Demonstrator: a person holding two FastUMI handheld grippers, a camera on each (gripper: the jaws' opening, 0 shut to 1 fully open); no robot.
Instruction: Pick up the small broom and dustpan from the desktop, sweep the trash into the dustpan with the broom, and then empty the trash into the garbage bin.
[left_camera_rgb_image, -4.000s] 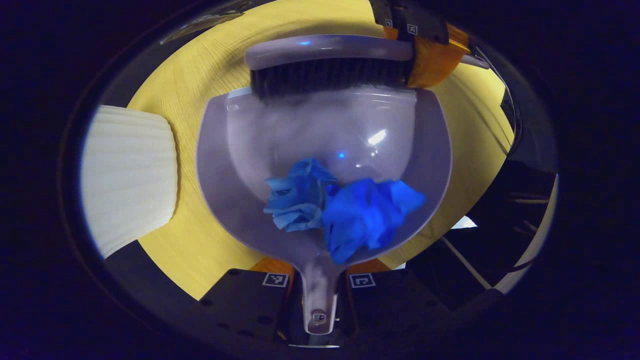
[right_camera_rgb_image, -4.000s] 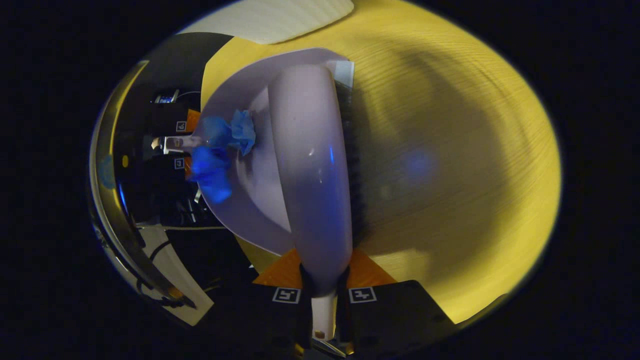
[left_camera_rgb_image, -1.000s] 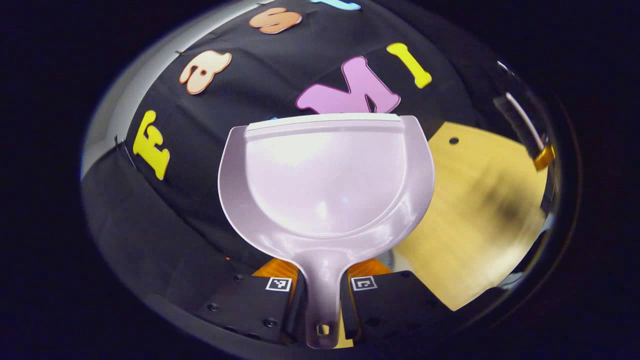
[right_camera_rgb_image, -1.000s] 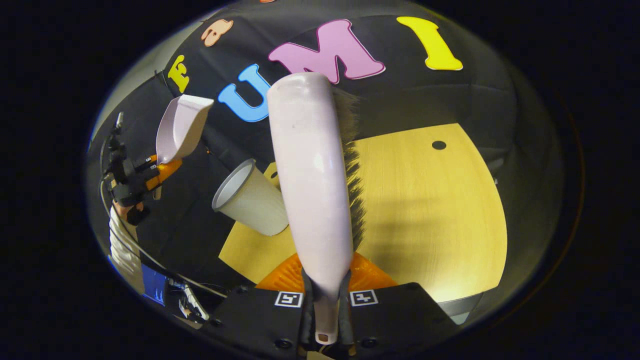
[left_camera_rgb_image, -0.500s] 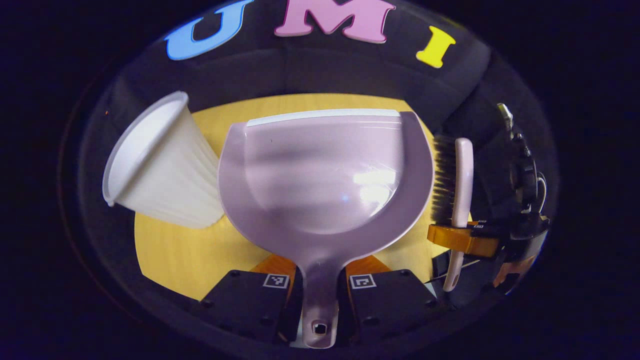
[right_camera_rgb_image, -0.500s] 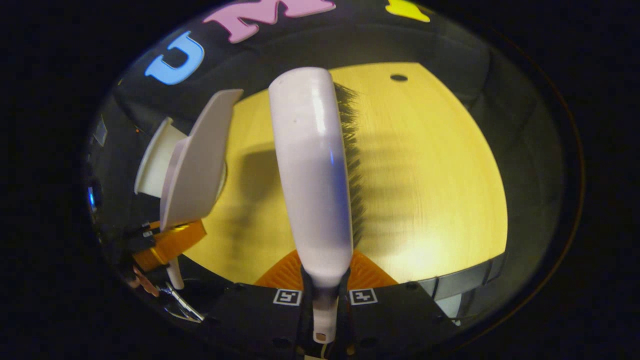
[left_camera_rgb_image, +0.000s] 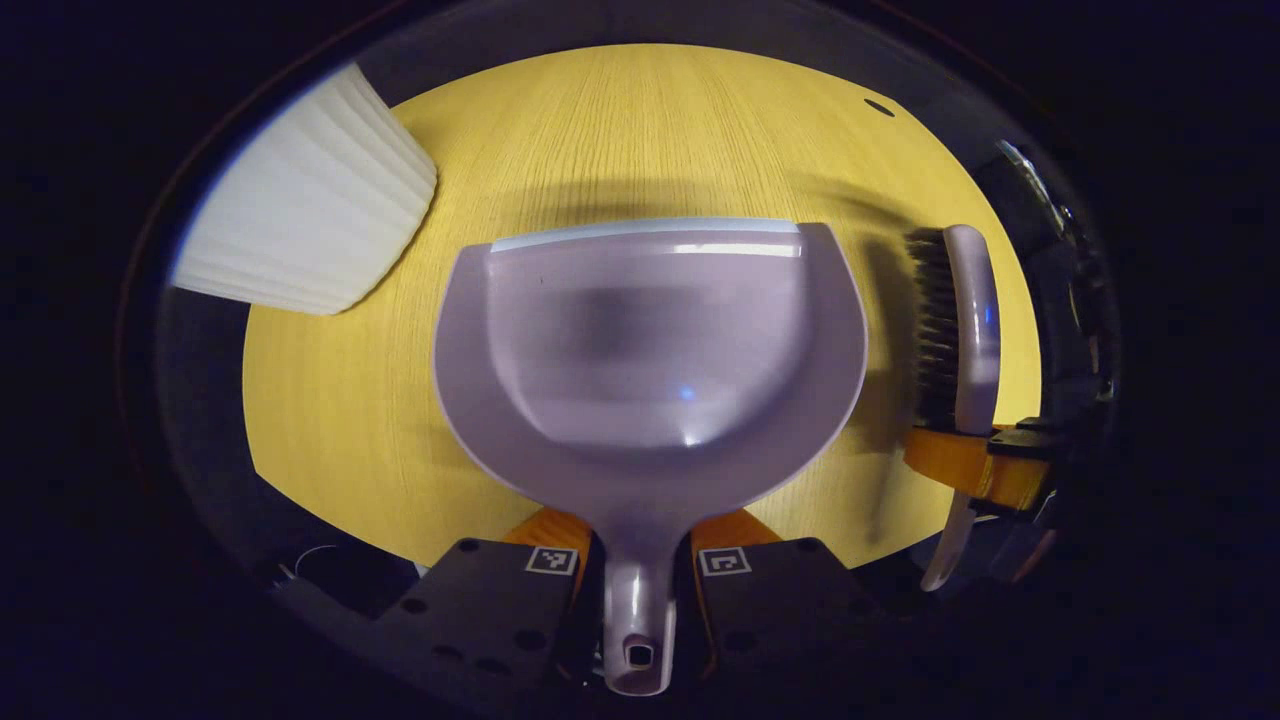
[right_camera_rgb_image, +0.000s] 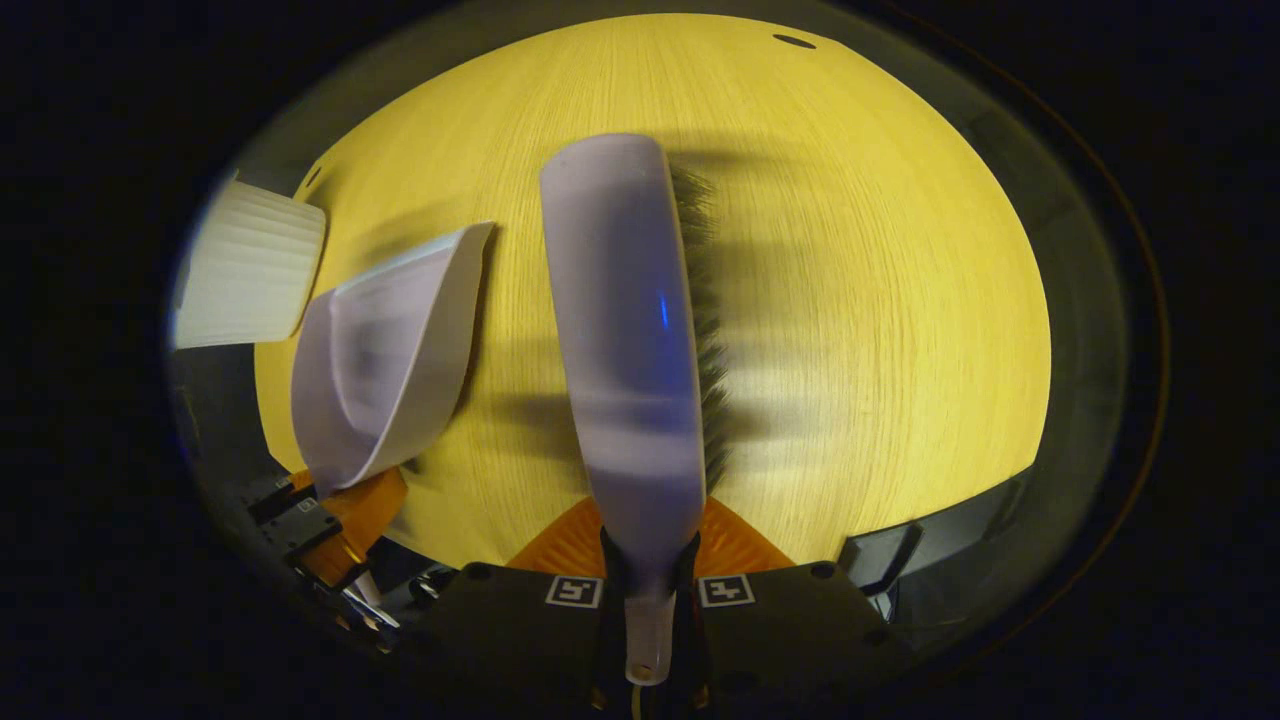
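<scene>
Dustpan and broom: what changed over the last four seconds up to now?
The dustpan, which held blue crumpled trash four seconds ago, is now empty; a second ago it was raised toward the booth wall beside the white bin, and has since come back down over the desktop. The broom lifted off the pan's lip and now sits to its right. Both grippers stay shut on their handles.

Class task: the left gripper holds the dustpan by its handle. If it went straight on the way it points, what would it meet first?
Probably the yellow tabletop: beyond the dustpan in the left gripper lies bare wood. Depth is unclear.
</scene>
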